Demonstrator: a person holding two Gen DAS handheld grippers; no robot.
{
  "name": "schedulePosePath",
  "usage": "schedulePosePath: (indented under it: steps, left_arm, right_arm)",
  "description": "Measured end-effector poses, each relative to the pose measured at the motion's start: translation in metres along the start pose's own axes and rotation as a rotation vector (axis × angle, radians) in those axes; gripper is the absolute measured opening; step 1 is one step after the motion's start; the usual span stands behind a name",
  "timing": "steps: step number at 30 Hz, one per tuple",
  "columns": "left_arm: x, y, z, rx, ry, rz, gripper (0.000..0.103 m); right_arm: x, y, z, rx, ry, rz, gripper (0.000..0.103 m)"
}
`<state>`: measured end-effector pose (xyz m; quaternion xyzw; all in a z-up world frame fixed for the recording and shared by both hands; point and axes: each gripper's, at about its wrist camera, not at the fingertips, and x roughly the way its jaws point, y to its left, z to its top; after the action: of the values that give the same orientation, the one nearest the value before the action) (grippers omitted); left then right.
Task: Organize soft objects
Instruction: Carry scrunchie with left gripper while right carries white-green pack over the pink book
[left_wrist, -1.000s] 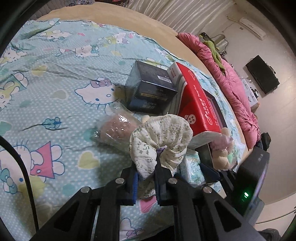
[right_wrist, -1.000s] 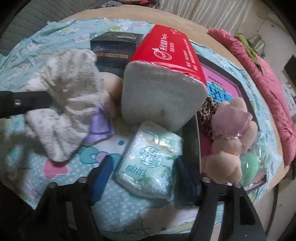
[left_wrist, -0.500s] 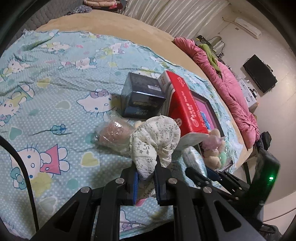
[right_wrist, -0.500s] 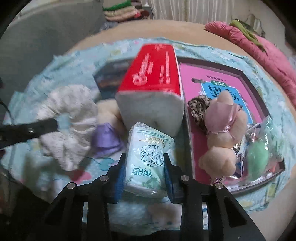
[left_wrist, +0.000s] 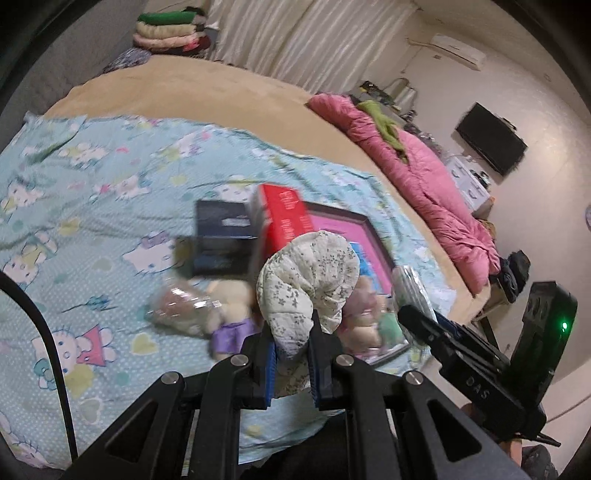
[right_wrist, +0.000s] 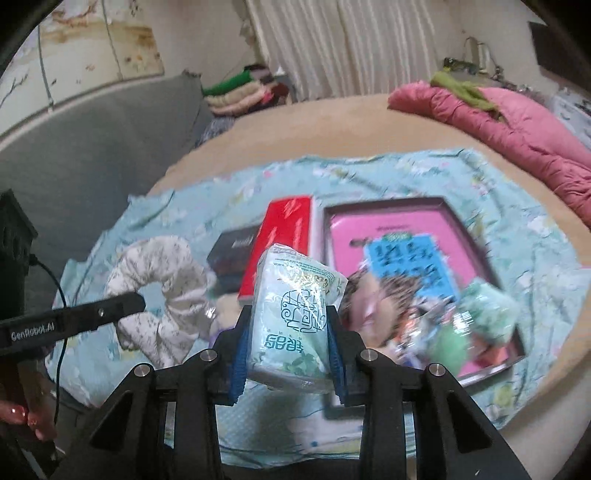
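A bedroom, a bed under a pale blue cartoon sheet. Nearest, the left hand-held gripper is pinched almost closed on one floral fabric ring, lifted off the sheet; it looks light and squashy, best taken by its gathered band. The right hand-held gripper clamps one tissue pack, also aloft (slick wrapper, soft inside, so squeeze the flat sides). Beyond, mid-bed, one red tissue block, one dark box, one pink tray holding several plush toys, too blurred to count.
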<state>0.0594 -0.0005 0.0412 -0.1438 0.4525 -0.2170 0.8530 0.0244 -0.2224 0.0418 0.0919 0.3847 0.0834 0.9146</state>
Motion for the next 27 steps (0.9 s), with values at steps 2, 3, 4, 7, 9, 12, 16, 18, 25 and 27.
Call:
schedulePosePath:
  steps: [2, 3, 4, 7, 9, 12, 16, 18, 25, 27]
  left_arm:
    - [-0.001, -0.017, 0.002, 0.030, -0.002, -0.008, 0.014]
    - [-0.002, -0.028, 0.003, 0.049, -0.006, -0.014, 0.014]
    - [-0.001, -0.035, 0.005, 0.060, -0.006, -0.016, 0.014]
    - [-0.001, -0.059, 0.008, 0.097, -0.011, -0.032, 0.014]
    - [0.001, -0.074, 0.010, 0.119, -0.012, -0.044, 0.014]
    - [0.006, -0.093, 0.011, 0.154, -0.010, -0.049, 0.014]
    - [0.012, -0.114, 0.015, 0.187, -0.012, -0.057, 0.014]
    - [0.016, -0.123, 0.018, 0.199, -0.010, -0.062, 0.014]
    - [0.041, -0.150, 0.023, 0.241, 0.018, -0.067, 0.014]
    - [0.051, -0.154, 0.023, 0.244, 0.033, -0.068, 0.014]
  right_arm:
    - [-0.010, -0.009, 0.005, 0.016, -0.024, -0.015, 0.037]
    - [-0.015, -0.015, 0.008, 0.027, -0.038, -0.021, 0.037]
    - [-0.021, -0.020, 0.010, 0.039, -0.049, -0.030, 0.037]
    - [-0.036, -0.034, 0.013, 0.066, -0.082, -0.050, 0.037]
    - [-0.045, -0.044, 0.015, 0.087, -0.102, -0.058, 0.037]
    - [-0.058, -0.058, 0.017, 0.117, -0.133, -0.071, 0.037]
    - [-0.071, -0.076, 0.020, 0.147, -0.162, -0.080, 0.037]
    - [-0.075, -0.082, 0.021, 0.159, -0.175, -0.084, 0.037]
    - [-0.083, -0.103, 0.020, 0.208, -0.205, -0.092, 0.037]
    - [-0.084, -0.110, 0.019, 0.223, -0.210, -0.094, 0.037]
